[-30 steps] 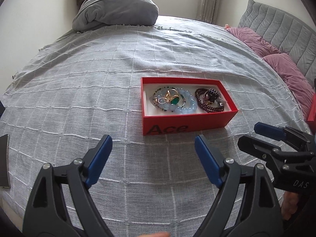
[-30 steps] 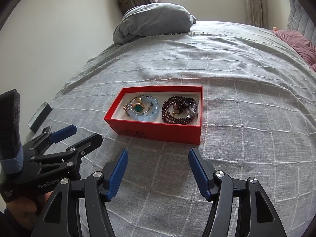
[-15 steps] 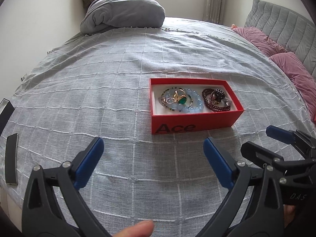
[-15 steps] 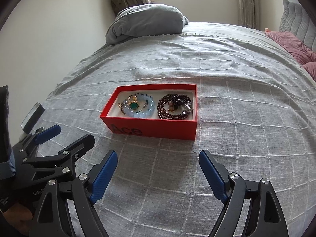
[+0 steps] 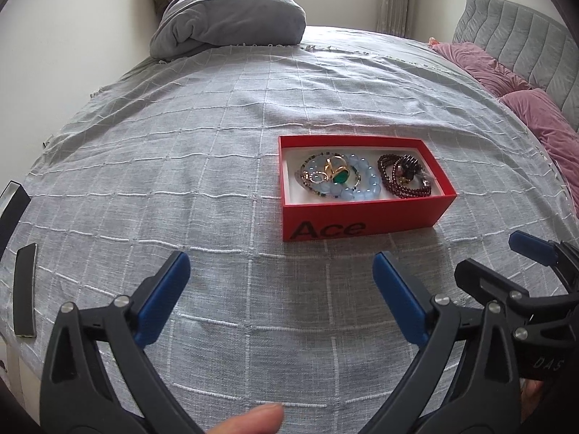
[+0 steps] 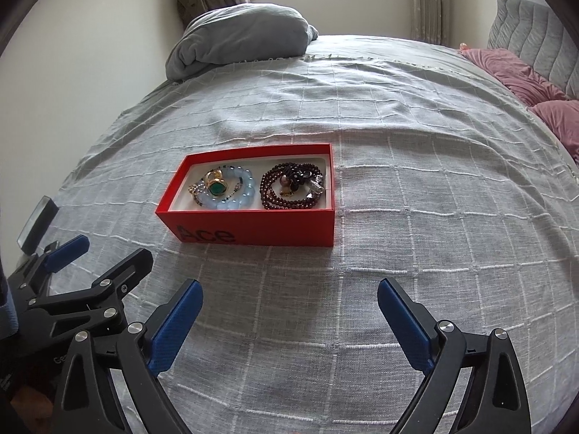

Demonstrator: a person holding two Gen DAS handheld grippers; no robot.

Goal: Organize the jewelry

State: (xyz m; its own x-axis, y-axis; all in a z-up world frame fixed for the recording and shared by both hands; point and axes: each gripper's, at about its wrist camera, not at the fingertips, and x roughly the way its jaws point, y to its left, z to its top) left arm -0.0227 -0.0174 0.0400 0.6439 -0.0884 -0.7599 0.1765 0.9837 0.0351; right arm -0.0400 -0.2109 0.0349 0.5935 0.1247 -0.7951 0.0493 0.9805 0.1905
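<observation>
A red open box [image 5: 365,222] [image 6: 253,226] marked "Ace" lies on the grey bedspread. Inside sit a pale blue bead bracelet [image 5: 362,190] [image 6: 239,195] with a gold ring holding a green stone [image 5: 339,177] [image 6: 216,188] on the left, and dark red bead bracelets [image 5: 405,179] [image 6: 289,191] on the right. My left gripper [image 5: 280,269] is open and empty, short of the box. My right gripper [image 6: 289,294] hangs near the box's front with its jaws opening wide and nothing between them.
A grey folded duvet [image 5: 231,18] lies at the bed's far end, pink pillows [image 5: 542,115] and a grey headboard [image 5: 521,36] at right. A dark flat object [image 5: 24,289] and a black device [image 5: 11,209] rest at the bed's left edge. A fingertip [image 5: 253,419] shows at bottom.
Both grippers' jaws have spread wider, the right one most. Both views have tilted slightly, so the box sits a little differently in frame. Nothing was picked up.
</observation>
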